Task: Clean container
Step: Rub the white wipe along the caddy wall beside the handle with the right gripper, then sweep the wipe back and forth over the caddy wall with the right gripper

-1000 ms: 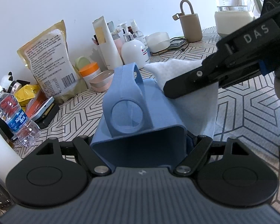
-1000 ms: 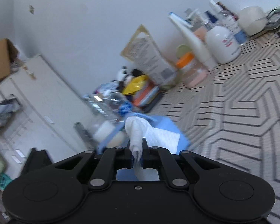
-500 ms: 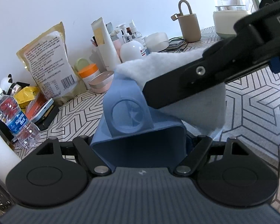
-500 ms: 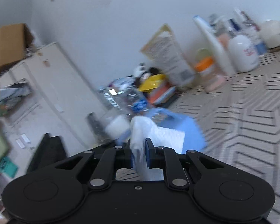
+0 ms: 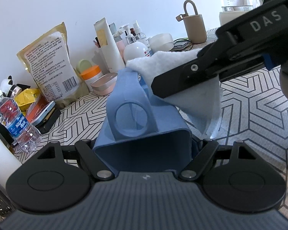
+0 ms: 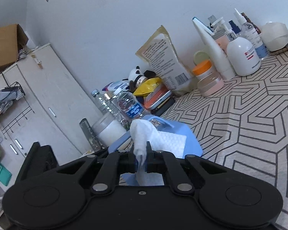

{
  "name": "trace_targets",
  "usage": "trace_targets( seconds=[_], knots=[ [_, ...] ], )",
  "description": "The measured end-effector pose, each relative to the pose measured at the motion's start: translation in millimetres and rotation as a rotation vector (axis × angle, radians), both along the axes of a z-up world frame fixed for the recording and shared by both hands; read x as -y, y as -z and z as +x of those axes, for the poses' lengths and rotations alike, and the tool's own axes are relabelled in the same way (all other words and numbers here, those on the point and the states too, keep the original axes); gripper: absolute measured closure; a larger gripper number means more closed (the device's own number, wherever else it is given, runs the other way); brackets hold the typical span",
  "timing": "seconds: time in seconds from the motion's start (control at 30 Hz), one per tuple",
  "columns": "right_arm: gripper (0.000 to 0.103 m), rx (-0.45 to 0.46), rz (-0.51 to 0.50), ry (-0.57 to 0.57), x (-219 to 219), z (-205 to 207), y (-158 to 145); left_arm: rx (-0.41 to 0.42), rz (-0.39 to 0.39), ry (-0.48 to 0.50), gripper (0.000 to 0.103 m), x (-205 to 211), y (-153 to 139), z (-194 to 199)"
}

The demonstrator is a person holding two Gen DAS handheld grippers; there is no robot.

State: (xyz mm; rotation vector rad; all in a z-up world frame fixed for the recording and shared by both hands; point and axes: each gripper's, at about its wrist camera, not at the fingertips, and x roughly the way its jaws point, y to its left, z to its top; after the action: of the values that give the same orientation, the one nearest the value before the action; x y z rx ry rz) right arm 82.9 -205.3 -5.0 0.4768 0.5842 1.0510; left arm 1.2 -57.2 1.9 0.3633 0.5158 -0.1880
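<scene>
Nearest us, our left claw (image 5: 144,153) is clamped on the blue container (image 5: 142,134), holding it above the patterned table (image 5: 259,115) with its loop handle (image 5: 132,103) facing up. Just beyond, our right claw (image 6: 142,157) pinches a white cloth (image 5: 182,72) lying against the container's far side. To wipe well, we judge we should keep the left grip firm and drag the cloth flat along the wall, clear of the bottles (image 5: 134,48) behind.
</scene>
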Motion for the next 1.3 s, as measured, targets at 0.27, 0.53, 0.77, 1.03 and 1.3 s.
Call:
trace_targets(
  seconds=[0.27, 0.53, 0.77, 1.03, 1.3],
  knots=[
    [0.098, 0.018, -0.009, -0.006, -2.0, -2.6, -0.7, -0.001, -0.001, 0.000, 0.024, -4.8, 0.0, 2.7],
    [0.099, 0.010, 0.021, -0.107, -10.0, -5.8, -0.5, -0.001, -0.003, 0.000, 0.023, -7.0, 0.1, 4.7],
    [0.099, 0.011, -0.007, -0.044, -7.6, 0.2, -2.8, 0.001, -0.004, 0.003, 0.024, -9.0, 0.2, 6.4],
    [0.099, 0.018, -0.005, -0.083, -8.0, -2.8, -3.0, -0.004, -0.008, 0.004, 0.024, -3.3, 1.2, 7.2],
    [0.099, -0.003, 0.021, -0.135, -10.3, -4.2, -1.1, -0.007, -0.009, 0.003, 0.024, -2.1, 0.8, 6.9]
  ],
)
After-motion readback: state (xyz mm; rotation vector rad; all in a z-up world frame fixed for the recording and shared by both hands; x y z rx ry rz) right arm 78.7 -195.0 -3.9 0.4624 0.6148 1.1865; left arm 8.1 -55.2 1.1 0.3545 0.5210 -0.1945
